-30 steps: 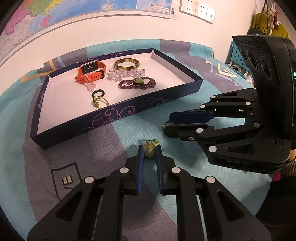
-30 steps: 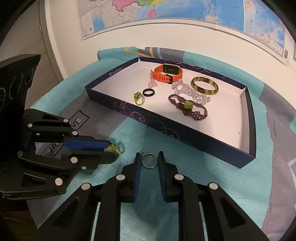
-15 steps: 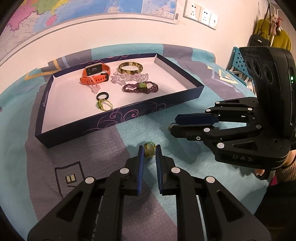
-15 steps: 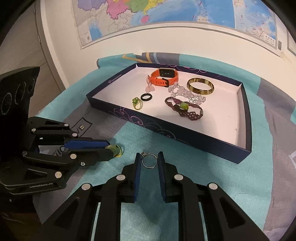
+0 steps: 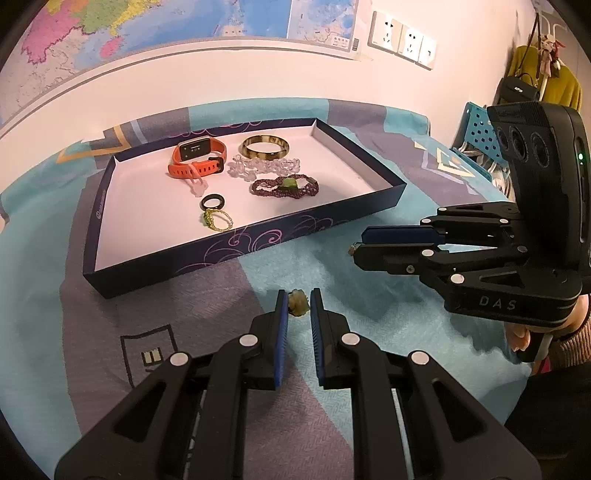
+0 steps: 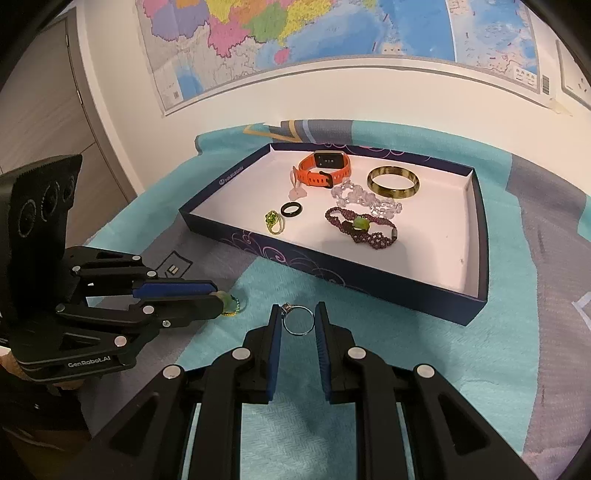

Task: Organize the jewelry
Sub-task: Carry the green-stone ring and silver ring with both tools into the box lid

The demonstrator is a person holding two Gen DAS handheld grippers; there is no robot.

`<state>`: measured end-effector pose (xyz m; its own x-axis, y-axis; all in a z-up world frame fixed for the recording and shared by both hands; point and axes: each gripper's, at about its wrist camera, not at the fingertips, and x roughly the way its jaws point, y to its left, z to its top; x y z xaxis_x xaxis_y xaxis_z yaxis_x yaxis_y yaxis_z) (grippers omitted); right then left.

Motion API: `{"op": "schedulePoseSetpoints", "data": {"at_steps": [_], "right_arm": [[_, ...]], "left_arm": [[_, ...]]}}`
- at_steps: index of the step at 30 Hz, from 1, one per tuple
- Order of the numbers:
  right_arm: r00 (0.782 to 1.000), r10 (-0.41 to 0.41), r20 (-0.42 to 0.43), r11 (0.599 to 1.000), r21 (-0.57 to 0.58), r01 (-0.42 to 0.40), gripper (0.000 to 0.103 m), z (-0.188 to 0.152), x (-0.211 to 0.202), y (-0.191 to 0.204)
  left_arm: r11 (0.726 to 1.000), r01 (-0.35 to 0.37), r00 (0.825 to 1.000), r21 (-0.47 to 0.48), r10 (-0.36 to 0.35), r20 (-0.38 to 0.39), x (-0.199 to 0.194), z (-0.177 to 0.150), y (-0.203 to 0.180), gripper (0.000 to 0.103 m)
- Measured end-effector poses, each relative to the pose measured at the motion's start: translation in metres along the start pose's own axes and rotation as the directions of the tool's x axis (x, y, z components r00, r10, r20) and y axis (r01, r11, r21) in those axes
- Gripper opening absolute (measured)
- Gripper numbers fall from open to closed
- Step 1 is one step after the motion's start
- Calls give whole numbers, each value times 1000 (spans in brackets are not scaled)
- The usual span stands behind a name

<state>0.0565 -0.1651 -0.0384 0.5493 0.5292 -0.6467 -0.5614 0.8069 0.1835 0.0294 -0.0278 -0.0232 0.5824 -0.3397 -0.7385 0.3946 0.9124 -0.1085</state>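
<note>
- Nearest in the left wrist view, the left gripper [image 5: 298, 304] is clamped on a small green ring [image 5: 297, 303], which is pinched between the blue pads just above the worktop [image 5: 369, 295].
- The green ring is judged very light, stiff in its band but knobbly and possibly fragile at its beaded top; a hold across the band, as now, is judged safest, since a squeeze on the beads could make it roll or twist out.
- Nearest in the right wrist view, the right gripper [image 6: 298, 320] is clamped on a thin silver ring [image 6: 298, 322], which is held upright across its width, with a small setting at its top left.
- The silver ring is judged light, hard and slippery; only two narrow points of the band are met by the pads, so it could swivel if tilted quickly.
- Neither held ring is in the tray [image 6: 369, 286] yet; both are held in front of its near wall.
- Farther off, seven pieces are counted inside the tray: one green-and-gold ring [image 6: 274, 222], one black ring [image 6: 291, 209], one small pink piece [image 6: 296, 192], one purple beaded bracelet [image 6: 360, 229], one clear bead bracelet [image 6: 364, 197], one orange watch [image 6: 325, 170] and one bangle [image 6: 393, 182].
- The beaded bracelets are judged limp and best lifted at the middle; the bangle is judged rigid and smooth.
- Two grippers and two held rings are counted, so nine pieces in all.
- Farthest, a map [image 6: 295, 29] is seen on the wall.
</note>
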Motion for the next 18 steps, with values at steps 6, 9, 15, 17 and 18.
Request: {"op": "schedulePoseSetpoints", "data": {"at_steps": [6, 9, 15, 17, 18], "right_arm": [[1000, 2, 17, 1000, 2, -2, 16, 0, -3, 0], [1000, 3, 27, 1000, 0, -3, 16, 1, -6, 1], [999, 4, 37, 1000, 0, -4, 16, 3, -8, 1], [999, 4, 40, 1000, -2, -4, 16, 4, -8, 1], [999, 5, 40, 1000, -1, -5, 16, 4, -9, 1]], "left_arm": [[1000, 0, 1000, 2, 0, 18, -7, 2, 0, 13], [1000, -4, 999, 1, 4, 31, -12, 5, 0, 13], [1000, -13, 999, -7, 13, 52, -19, 11, 2, 13], [1000, -15, 998, -9, 15, 57, -20, 12, 2, 13], [1000, -16, 998, -8, 16, 59, -21, 13, 1, 13]]}}
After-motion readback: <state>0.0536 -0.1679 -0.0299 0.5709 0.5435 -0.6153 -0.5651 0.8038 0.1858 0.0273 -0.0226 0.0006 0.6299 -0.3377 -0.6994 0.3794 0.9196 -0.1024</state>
